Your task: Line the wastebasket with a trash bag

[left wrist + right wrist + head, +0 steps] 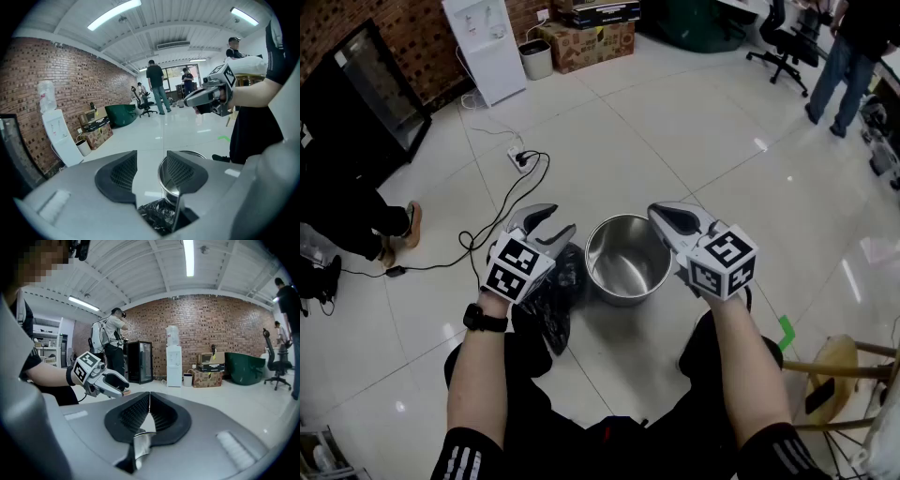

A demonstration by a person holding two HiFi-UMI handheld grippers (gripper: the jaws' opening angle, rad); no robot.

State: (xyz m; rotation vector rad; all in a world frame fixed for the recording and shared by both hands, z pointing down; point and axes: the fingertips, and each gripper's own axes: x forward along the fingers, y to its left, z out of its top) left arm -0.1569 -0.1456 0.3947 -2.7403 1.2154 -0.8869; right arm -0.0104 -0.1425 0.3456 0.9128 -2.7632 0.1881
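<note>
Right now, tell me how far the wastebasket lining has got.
Done: nothing yet; the round shiny steel wastebasket is bare inside. In hand: no bag is gripped; the left claw is open above the crumpled black plastic trash bag on the floor beside the basket, the right claw shut at its rim. Left: lift the bag, open it, fit it over the rim.

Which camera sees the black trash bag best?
The head view: the trash bag lies crumpled on the floor beside the wastebasket. The left gripper view shows only a scrap below its jaws; the right gripper view shows none.
</note>
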